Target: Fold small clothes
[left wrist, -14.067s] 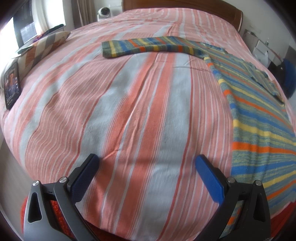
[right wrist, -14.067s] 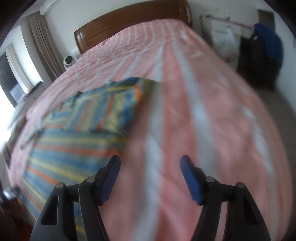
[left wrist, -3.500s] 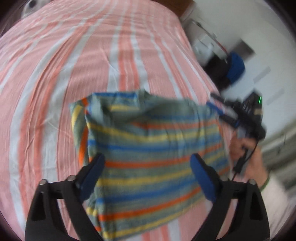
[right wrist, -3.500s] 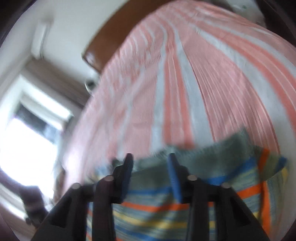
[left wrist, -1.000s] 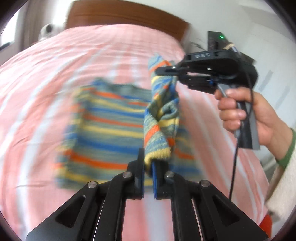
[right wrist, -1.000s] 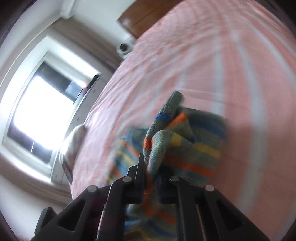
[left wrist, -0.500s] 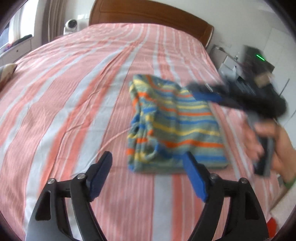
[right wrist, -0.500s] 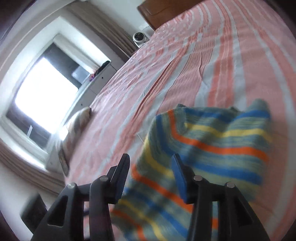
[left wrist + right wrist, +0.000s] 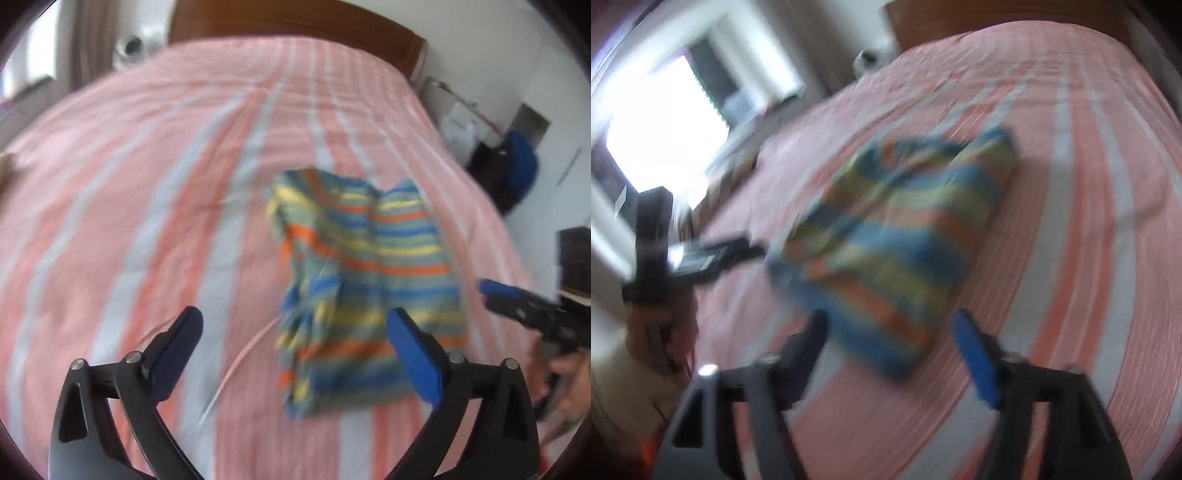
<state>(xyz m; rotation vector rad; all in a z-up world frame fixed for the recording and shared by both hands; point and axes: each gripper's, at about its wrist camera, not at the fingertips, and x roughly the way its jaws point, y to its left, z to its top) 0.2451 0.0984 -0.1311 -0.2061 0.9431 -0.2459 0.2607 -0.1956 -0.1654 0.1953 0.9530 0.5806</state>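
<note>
Sweater (image 9: 369, 291) folded to a rough rectangle on bed (image 9: 147, 184), right of centre; left claw (image 9: 295, 347) wide and empty just short of its near edge, right claw (image 9: 890, 350) also spread with nothing held. Risk: left side looks bunched, possibly a loose sleeve though blur hides detail, so any nudge or regrasp there could spill the layers and skew the fold. No brand, label or writing readable in either view.

Folded striped sweater (image 9: 901, 240) (blurred), bed (image 9: 1108, 221)
</note>
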